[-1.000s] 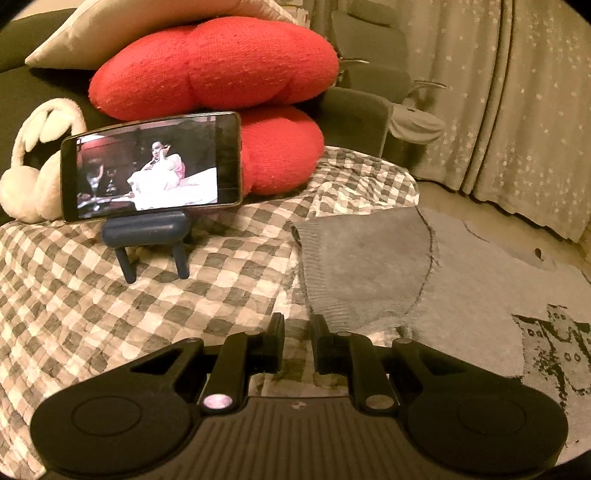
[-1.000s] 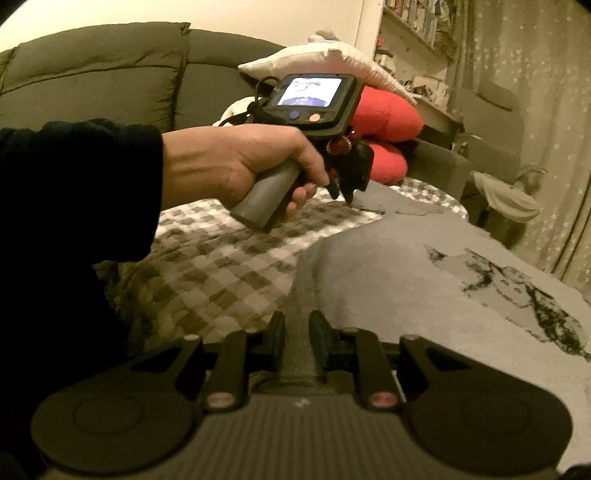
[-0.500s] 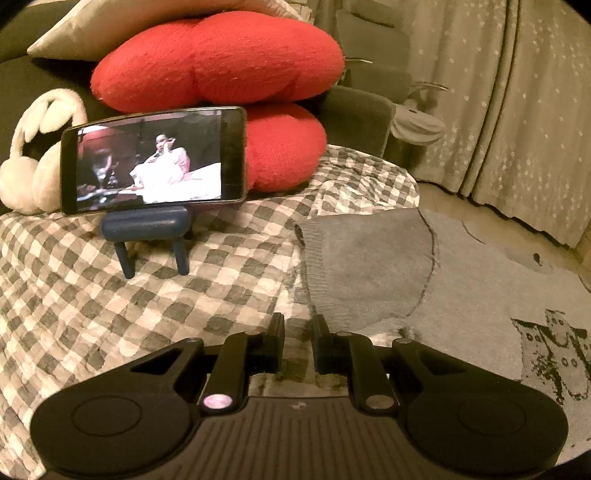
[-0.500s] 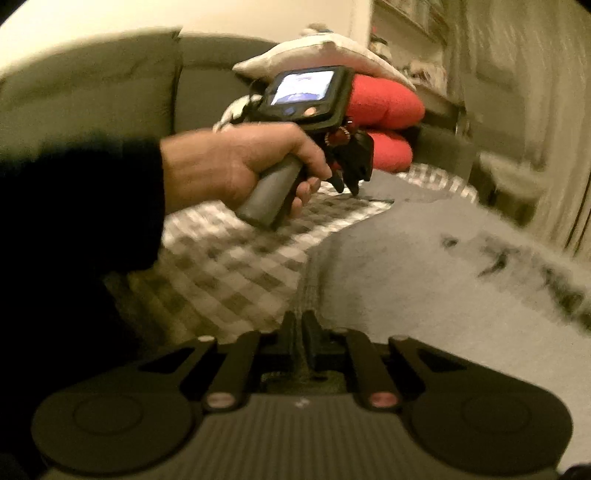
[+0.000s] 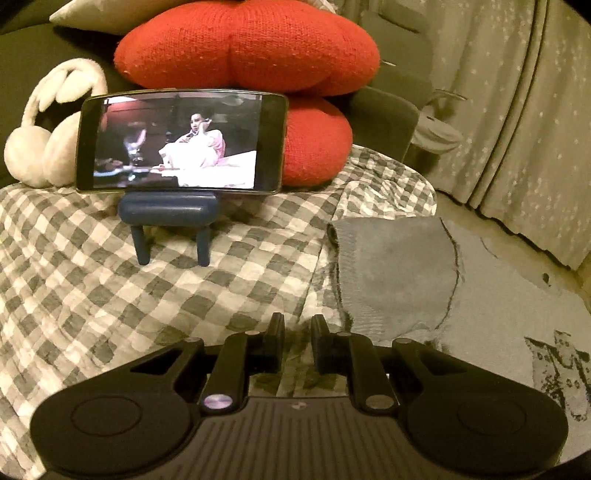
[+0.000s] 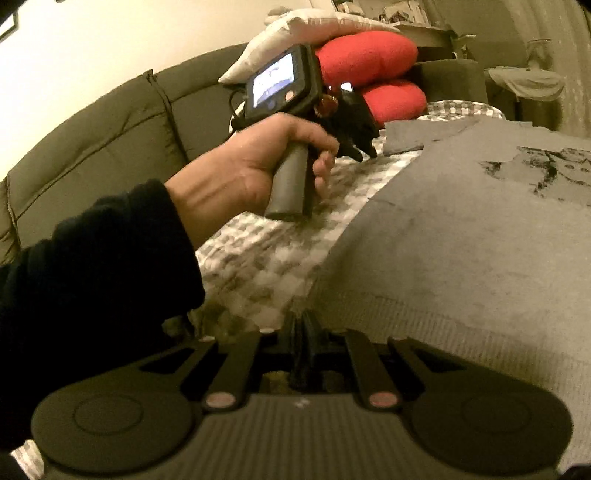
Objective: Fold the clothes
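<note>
We see the dark sofa [image 6: 92, 147] filling the 9-to-12 o'clock part of the right wrist view, and a checked blanket [image 5: 92, 280] spread over the seat. On the blanket lies the task's thing, a grey sweater [image 6: 461, 240] with a dark print, spread flat from the centre out to 3 o'clock; in the left wrist view its folded sleeve [image 5: 399, 266] sits at about 2 o'clock from the fingers, cuff toward the blanket. Two red cushions [image 5: 251, 48] are stacked at 12 o'clock, a pale pillow [image 6: 306, 33] on top of them. A patterned curtain [image 5: 517, 110] hangs at 2 o'clock.

Smaller things next: a phone [image 5: 181, 142] playing video stands on a blue stand [image 5: 168, 216] at 11 o'clock, and white earmuffs [image 5: 48, 129] lie at 9 o'clock, just beside the phone.

Our left gripper [image 5: 297, 325] hangs over the blanket with its fingers apart and nothing between them; in the right wrist view a hand [image 6: 258, 162] in a dark sleeve [image 6: 103, 266] holds its handle. Our right gripper [image 6: 306, 325] has its fingers together, pinching the sweater's ribbed hem at its near-left corner.
</note>
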